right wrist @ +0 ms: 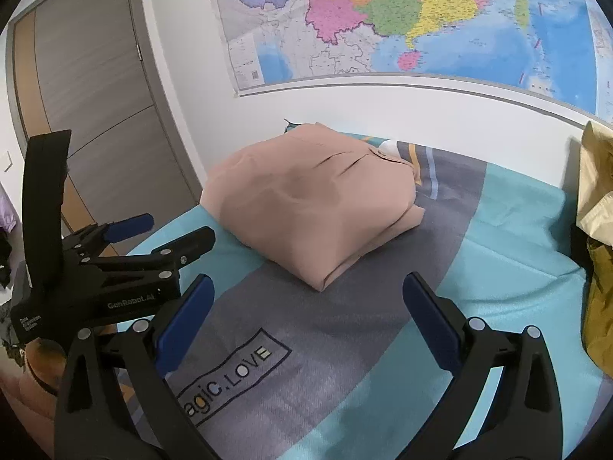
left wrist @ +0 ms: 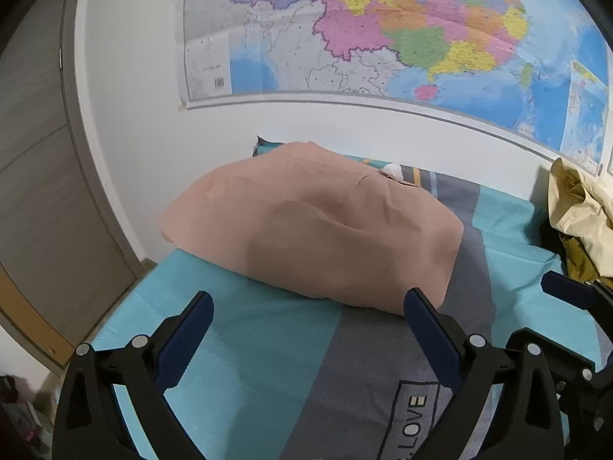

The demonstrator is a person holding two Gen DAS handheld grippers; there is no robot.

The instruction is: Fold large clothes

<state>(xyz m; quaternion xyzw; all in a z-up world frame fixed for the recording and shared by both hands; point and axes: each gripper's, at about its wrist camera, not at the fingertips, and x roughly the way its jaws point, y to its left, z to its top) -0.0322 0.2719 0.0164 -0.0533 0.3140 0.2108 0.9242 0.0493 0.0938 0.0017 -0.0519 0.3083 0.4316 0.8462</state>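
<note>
**Folded pink garment, both grippers empty – how would this thing handle?**

Since the pink garment already sits as a squarish folded bundle on the bed, toward the far end near the wall with the map, I'd guess the folding on this one is about done. It lies across the grey stripe and the teal part of the sheet, well clear of both tools.

The right gripper has its jaws spread as wide as they go with nothing between them, just the sheet below. The left gripper looks the same, wide apart and holding nothing; the bundle's near edge is just past its fingertips, not touching as far as I can tell.

Handling-wise: looks like light, soft, thin fabric, a bit puffy on top with shallow creases, so it will sag and slide apart if pinched at one corner. I'd take it at the stacked layers on the near corner, pinching all the layers together, one gripper each side, and keep it low

There's a yellowish pile of clothes on the right, probably next
</note>
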